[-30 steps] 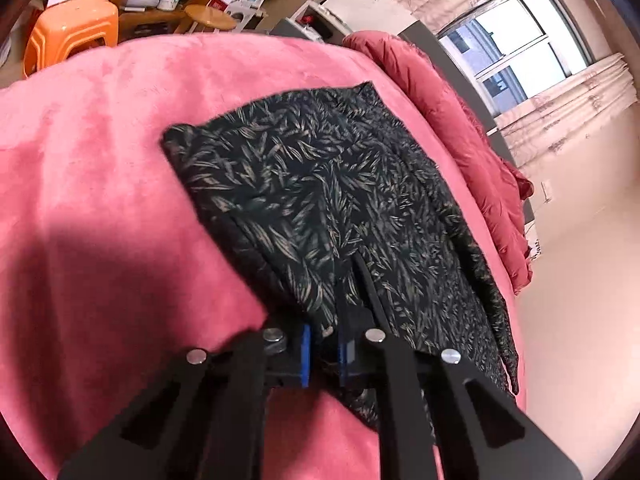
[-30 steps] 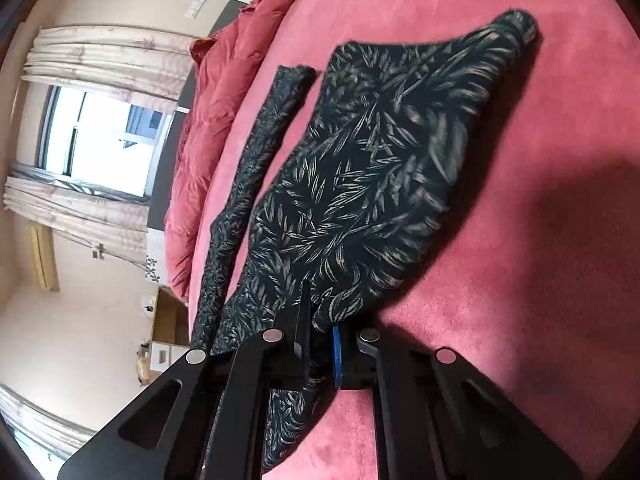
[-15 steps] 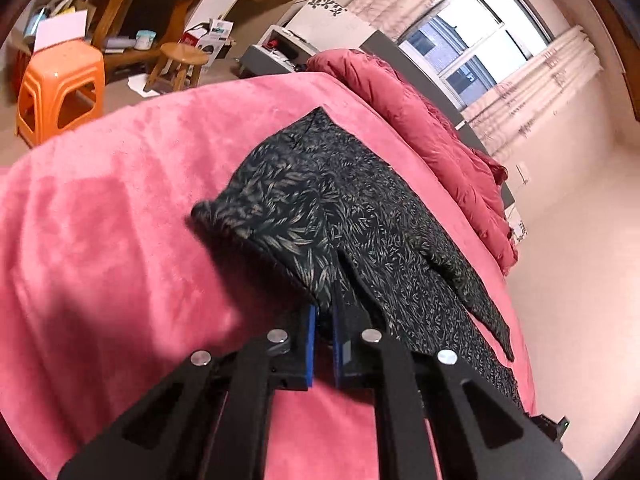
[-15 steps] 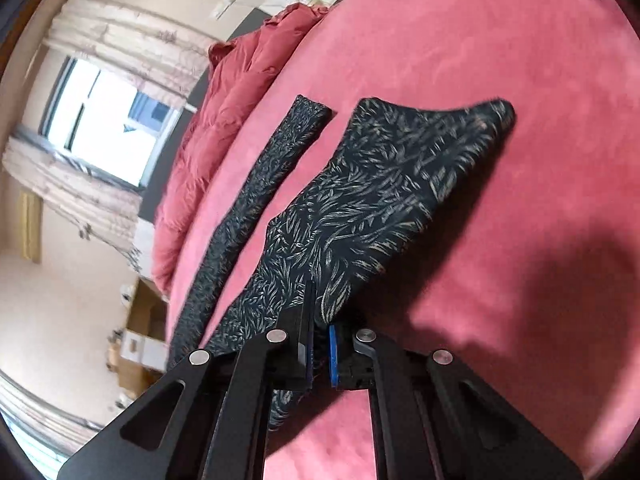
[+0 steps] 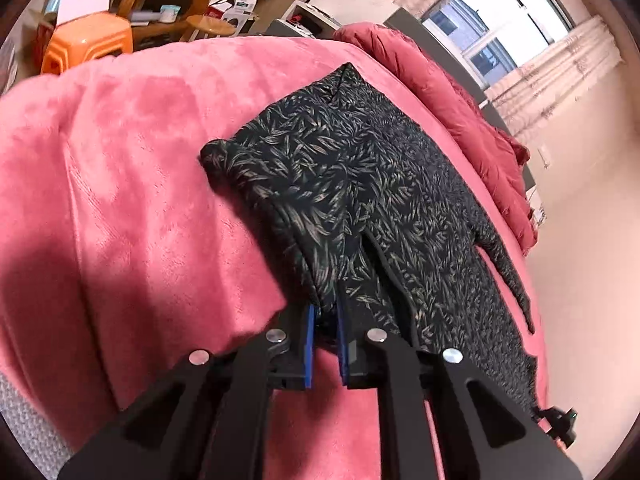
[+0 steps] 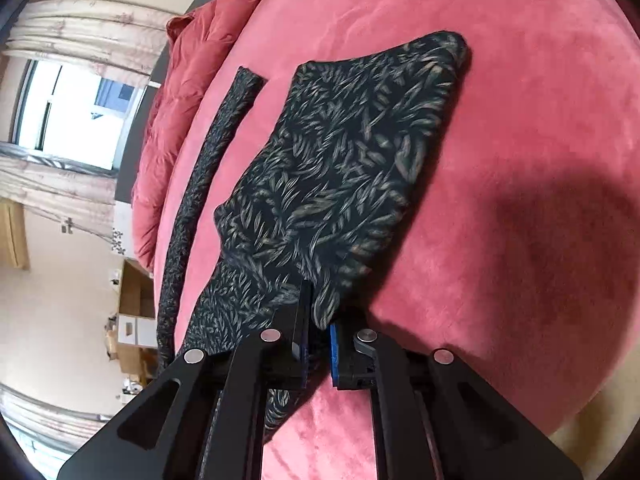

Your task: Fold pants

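the dark leaf-print fabric pants (image 5: 360,200) are spread on the pink plush bed cover (image 5: 140,160), long axis running away from both grippers — an edge is pinched by the left gripper (image 5: 325,320) and by the right gripper (image 6: 319,332).

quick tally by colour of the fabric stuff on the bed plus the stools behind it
Black leaf-print: 1, the pants
Pink: 1, the blanket
Dark red: 1, the quilt
Orange: 1, the plastic stool
Wood brown: 1, the round stool
Total: 5
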A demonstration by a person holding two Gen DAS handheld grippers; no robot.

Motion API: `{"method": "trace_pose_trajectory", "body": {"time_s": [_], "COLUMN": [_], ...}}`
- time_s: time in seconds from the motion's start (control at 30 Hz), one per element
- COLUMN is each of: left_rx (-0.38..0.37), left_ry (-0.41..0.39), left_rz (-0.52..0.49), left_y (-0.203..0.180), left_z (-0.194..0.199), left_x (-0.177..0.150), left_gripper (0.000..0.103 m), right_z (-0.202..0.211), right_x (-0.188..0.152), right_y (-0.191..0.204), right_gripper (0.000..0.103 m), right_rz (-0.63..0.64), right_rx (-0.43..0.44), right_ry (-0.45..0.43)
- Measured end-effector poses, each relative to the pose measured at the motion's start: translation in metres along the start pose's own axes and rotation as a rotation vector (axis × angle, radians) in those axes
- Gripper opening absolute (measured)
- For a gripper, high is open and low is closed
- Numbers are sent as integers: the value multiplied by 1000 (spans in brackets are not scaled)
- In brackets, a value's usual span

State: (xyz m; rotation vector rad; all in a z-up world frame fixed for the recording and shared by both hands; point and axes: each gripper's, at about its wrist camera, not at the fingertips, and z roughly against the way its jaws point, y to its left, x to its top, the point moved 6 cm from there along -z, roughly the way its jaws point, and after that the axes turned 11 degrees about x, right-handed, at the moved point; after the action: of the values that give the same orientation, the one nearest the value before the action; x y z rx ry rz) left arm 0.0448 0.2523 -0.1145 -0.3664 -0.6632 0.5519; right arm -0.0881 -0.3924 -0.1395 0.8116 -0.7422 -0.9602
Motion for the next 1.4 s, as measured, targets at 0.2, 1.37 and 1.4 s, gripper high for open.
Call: {"method": "trace_pose_trajectory", "body": {"time_s": [0.2,1.37,1.4], "left_rx": [30,394,371], "left_ry": [-104,-384,-380], "left_rz": [23,112,123], "left_y": [3,60,63], "left_z": [3,56,57], "left_x": [23,61,63], "left_gripper": [54,70,72], "right_z": [24,63,49], "right_x": [25,27,25], "right_y": [-25,59,70], "right_gripper": [25,53,53], "right_rz": [-102,366,385], "right_rx": [116,-327,-316], "right_ry": [-129,-438,-412]}}
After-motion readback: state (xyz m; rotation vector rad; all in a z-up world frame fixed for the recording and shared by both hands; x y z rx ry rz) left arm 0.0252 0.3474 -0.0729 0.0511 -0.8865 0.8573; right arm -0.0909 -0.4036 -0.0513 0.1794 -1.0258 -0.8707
